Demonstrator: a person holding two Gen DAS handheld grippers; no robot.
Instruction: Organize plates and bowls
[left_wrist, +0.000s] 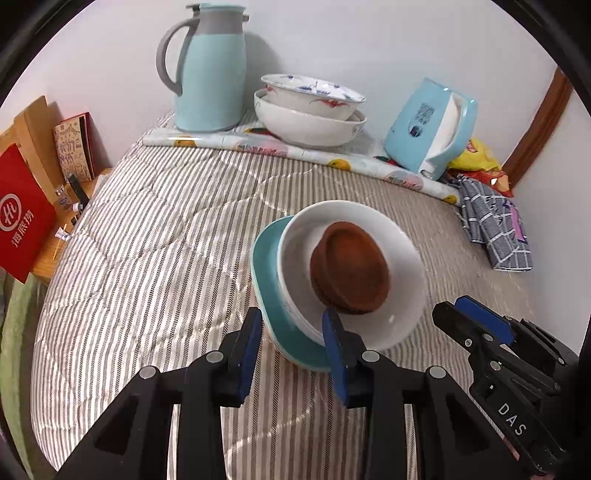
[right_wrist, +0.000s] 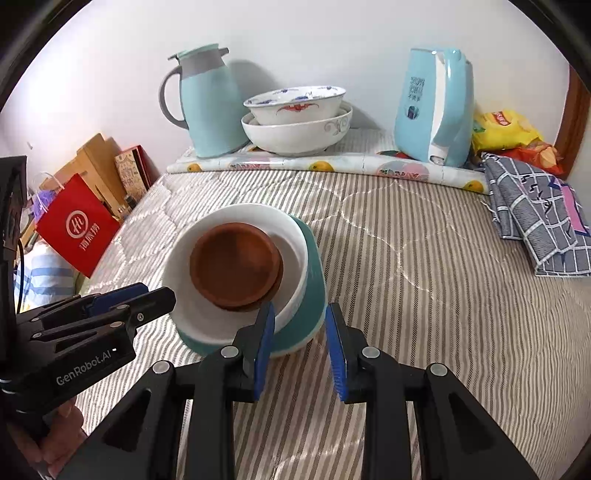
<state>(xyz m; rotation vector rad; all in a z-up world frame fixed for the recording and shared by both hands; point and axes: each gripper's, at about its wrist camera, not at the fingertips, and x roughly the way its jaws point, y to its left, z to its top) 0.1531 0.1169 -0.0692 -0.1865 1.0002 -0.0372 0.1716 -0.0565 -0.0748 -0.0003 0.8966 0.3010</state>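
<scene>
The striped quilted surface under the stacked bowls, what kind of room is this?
Probably a bedroom or dorm corner: the dishes rest on a striped quilted mattress against a white wall, with a thermos jug and an electric kettle on a fruit-print cloth at its far edge.

Quilted bedcover (right_wrist: 424, 258) was matt striped cloth with stitched seams; the stacked white bowl (right_wrist: 236, 325) and teal dish (right_wrist: 314, 295) looked like glossy glazed ceramic, while the brown saucers (right_wrist: 232, 266) inside were matt, clay-like. At the back, two more white bowls (right_wrist: 295, 136) — glossy glazed, painted — sat on a shiny printed plastic sheet (right_wrist: 332, 162); jug (right_wrist: 210, 103) and kettle (right_wrist: 432, 107) were smooth pale-blue, satin finish, and the checked towel (right_wrist: 535, 221) was soft woven cloth. Both grippers — left gripper (left_wrist: 291, 350), right gripper (right_wrist: 301, 347) — were matt black plastic with ribbed blue pads and small bright metal pins; the red bag (right_wrist: 77, 225) looked like matt paper.
</scene>
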